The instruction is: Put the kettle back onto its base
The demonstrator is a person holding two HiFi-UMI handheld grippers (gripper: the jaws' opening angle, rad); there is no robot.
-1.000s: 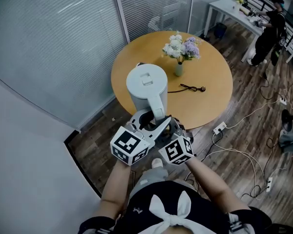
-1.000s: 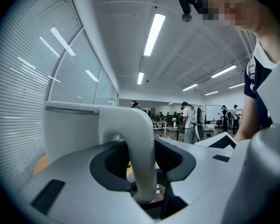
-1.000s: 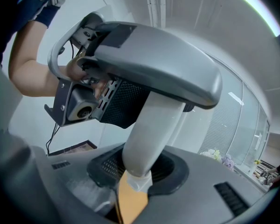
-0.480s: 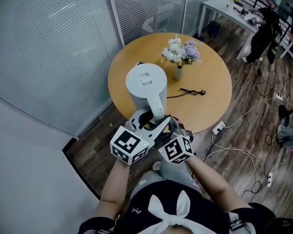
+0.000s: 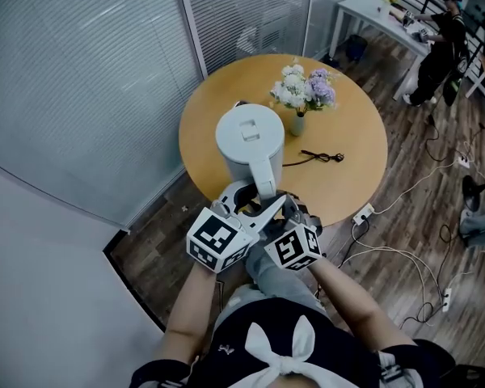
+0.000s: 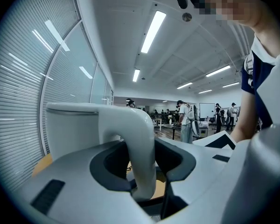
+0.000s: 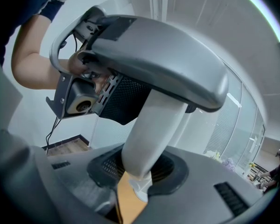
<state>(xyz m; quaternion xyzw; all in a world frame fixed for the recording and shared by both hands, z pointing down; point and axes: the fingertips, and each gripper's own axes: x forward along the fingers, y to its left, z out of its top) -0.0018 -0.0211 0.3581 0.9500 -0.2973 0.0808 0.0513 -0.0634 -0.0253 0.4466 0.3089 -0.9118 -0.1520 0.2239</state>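
White kettle (image 5: 249, 136) above table (image 5: 356, 136). L gripper (image 6: 142, 171) & R gripper (image 7: 135, 171) just behind kettle, both clamping its upright handle (image 5: 264, 180), L higher. Base not seen.

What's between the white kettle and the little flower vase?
Nothing. In the head view, only a thin strip of bare round table shows between the kettle and the flower vase.
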